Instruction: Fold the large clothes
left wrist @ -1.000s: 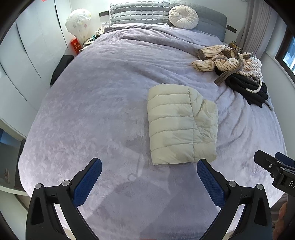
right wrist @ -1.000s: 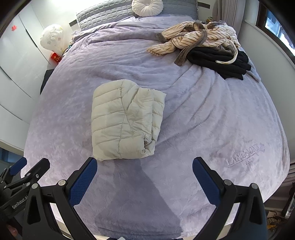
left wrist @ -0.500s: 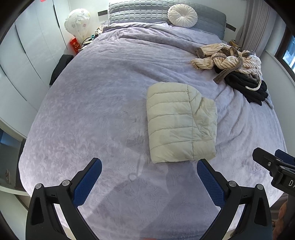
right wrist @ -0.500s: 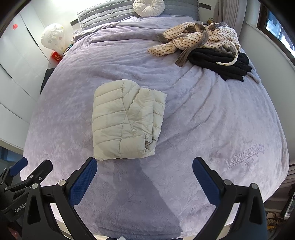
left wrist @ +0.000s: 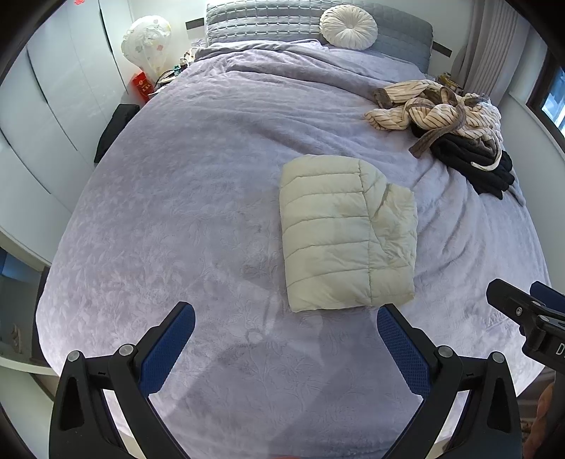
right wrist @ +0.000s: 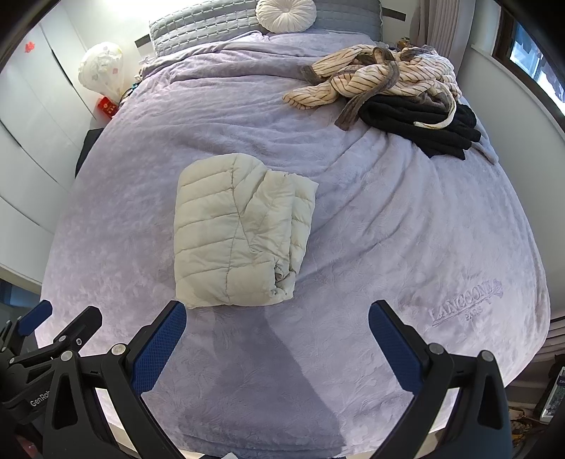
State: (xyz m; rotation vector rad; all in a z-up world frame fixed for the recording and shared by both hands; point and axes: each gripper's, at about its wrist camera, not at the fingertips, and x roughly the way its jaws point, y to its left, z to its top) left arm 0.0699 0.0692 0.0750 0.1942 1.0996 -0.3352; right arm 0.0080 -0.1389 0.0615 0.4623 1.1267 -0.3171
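A cream quilted puffer jacket lies folded into a neat rectangle on the lavender bedspread. My left gripper hovers open over the bed's near edge, just short of the jacket, with nothing between its blue pads. My right gripper is open too, held to the right of the left one and a little short of the jacket's near edge. Each gripper shows at the edge of the other's view.
A striped beige robe and a black garment are heaped at the far right of the bed. A round white cushion leans on the grey headboard. White wardrobes line the left wall.
Both grippers stay open and nearly still. The views drift only slightly; the folded jacket has not moved.
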